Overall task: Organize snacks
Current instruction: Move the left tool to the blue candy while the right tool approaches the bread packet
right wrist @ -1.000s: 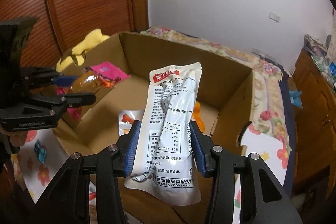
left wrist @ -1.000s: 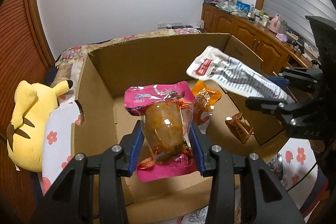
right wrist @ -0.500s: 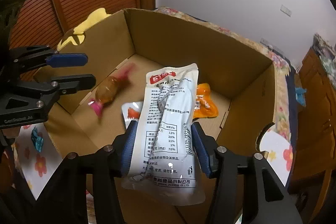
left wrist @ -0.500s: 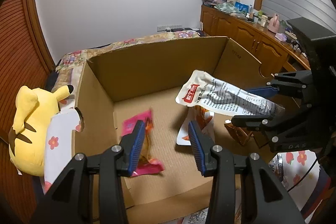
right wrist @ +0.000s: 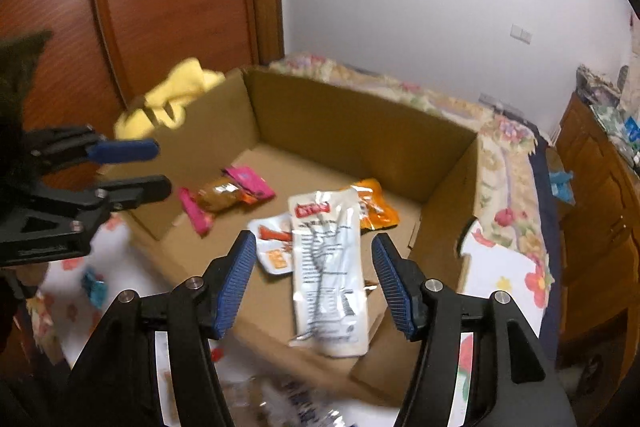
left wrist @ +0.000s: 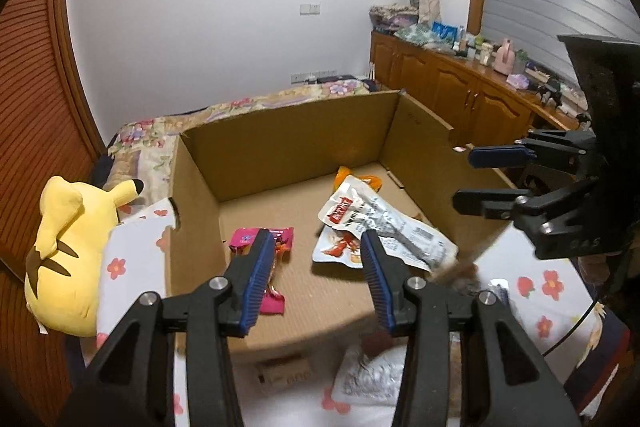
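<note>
Since a second ago both snacks got dropped: the pink chicken-leg pack (left wrist: 262,241) left the left hand-held gripper (left wrist: 316,259) and the white pouch (right wrist: 330,267) left the right hand-held gripper (right wrist: 314,281), whose jaws have just been opening, nothing pinched. Both grippers are released and empty now. Going left to right from the cardboard box (left wrist: 280,147): yellow plush (left wrist: 72,251) outside its left wall, pink pack inside near that wall, white pouch mid-floor over a red-and-white pack (left wrist: 340,247), orange pack (right wrist: 378,207) behind it.
</note>
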